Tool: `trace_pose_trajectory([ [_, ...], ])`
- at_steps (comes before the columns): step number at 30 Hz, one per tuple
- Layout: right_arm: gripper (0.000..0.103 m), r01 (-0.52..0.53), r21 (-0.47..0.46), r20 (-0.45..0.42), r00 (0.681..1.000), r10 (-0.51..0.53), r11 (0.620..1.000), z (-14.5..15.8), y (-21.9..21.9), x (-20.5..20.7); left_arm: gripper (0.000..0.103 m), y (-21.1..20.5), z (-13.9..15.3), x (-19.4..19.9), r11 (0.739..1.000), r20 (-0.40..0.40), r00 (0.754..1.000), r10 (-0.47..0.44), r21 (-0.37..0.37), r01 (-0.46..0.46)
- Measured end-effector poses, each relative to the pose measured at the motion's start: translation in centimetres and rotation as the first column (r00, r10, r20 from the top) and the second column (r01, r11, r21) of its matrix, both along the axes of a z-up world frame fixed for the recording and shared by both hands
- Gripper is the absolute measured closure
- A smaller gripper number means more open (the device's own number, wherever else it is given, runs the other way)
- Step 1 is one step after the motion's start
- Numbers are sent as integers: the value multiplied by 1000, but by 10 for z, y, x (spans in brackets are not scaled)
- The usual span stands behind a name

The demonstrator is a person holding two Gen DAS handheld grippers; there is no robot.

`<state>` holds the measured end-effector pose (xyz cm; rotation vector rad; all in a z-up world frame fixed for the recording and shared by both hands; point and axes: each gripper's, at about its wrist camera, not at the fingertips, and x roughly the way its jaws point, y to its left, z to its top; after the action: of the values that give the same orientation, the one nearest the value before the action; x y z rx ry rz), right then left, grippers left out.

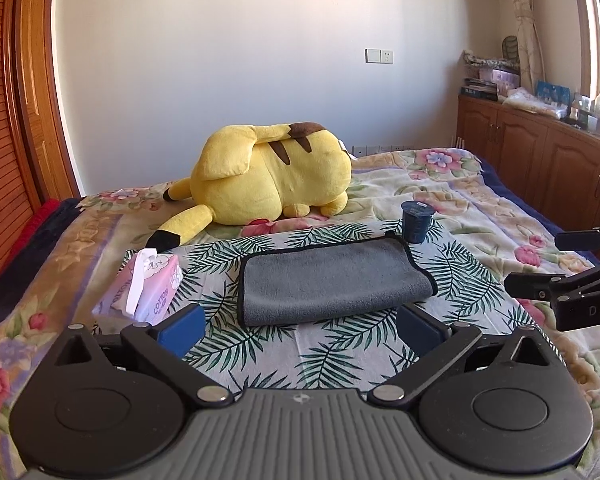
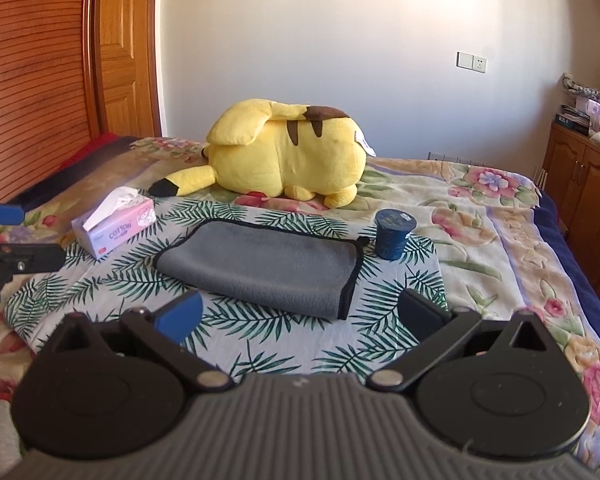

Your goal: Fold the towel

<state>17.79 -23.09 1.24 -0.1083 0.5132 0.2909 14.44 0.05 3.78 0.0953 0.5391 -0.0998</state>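
Note:
A grey towel with black edging (image 1: 332,280) lies folded flat on a palm-leaf cloth (image 1: 300,352) on the bed; it also shows in the right wrist view (image 2: 260,266). My left gripper (image 1: 300,326) is open and empty, just short of the towel's near edge. My right gripper (image 2: 300,316) is open and empty, also just short of the towel's near edge. The right gripper's fingers (image 1: 540,284) show at the right edge of the left wrist view. The left gripper's fingers (image 2: 20,258) show at the left edge of the right wrist view.
A dark blue cup (image 1: 417,222) stands at the towel's far right corner (image 2: 393,238). A pink tissue pack (image 1: 152,286) lies left of the towel (image 2: 114,226). A yellow plush toy (image 1: 268,180) lies behind on the floral bedspread. Wooden cabinets (image 1: 540,152) stand at right.

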Motion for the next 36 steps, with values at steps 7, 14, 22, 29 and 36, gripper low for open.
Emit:
trace_pose_trajectory([
  [7,0,-7,9,15,1000,6,1000,9,1,-24,16,-5,10,-21,1000,16,1000,-1,7,1],
  [14,0,-11,15,28,1000,10,1000,13,2,-50,16,-1,8,-46,1000,17,1000,0,-3,0],
  [22,0,-22,55,23,1000,20,998,11,4,-77,16,1,-9,-79,1000,1,1000,9,9,-9],
  [29,0,-23,50,25,999,22,998,5,3,-99,16,2,-23,-100,1000,-2,1000,7,-15,-7],
  [36,0,-9,32,21,1000,9,999,-7,1,-111,16,1,-31,-115,999,5,1000,21,-40,-21],
])
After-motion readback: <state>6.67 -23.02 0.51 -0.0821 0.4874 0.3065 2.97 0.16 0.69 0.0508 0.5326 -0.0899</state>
